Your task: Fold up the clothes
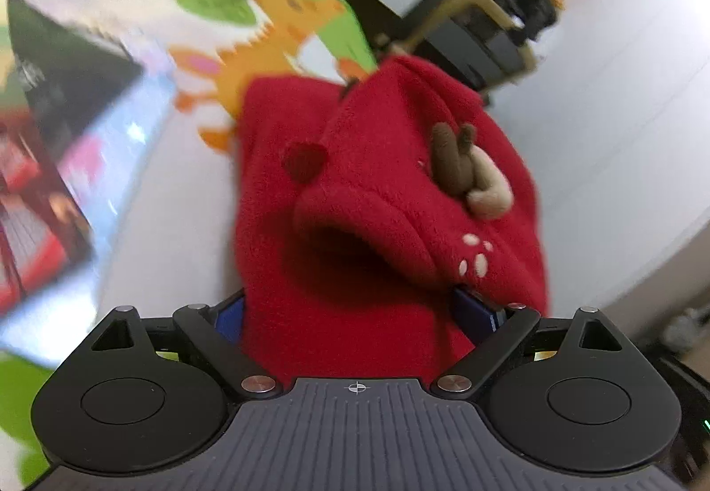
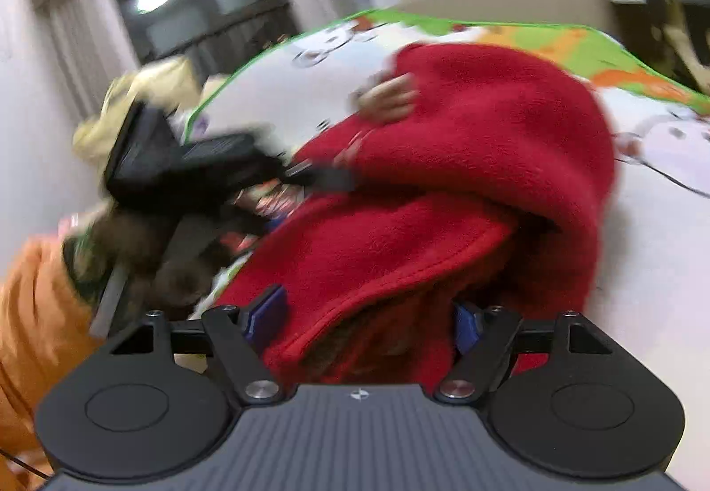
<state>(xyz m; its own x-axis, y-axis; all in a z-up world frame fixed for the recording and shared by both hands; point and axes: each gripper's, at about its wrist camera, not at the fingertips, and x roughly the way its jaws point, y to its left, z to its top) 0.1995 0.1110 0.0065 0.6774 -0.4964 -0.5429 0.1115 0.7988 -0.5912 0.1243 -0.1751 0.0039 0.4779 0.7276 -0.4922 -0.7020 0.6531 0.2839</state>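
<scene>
Left wrist view shows both my claws [image 1: 355, 313] [image 2: 368, 322] clamping thick red fleece garment [image 1: 377, 189]; bulky folds may slip free

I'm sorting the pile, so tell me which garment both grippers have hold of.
The red fleece garment, with a brown antler and paw print. It is bunched between the fingers in both wrist views; the orange and cream clothes lie apart.

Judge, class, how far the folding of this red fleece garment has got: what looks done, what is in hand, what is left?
Done: little. The red fleece garment is bunched and lifted, not laid in a neat fold. In hand: the left gripper and right gripper each have fleece between their fingers, above the cartoon-print mat. Left: laying it flat and making the folds. Blur hides finer detail.
</scene>
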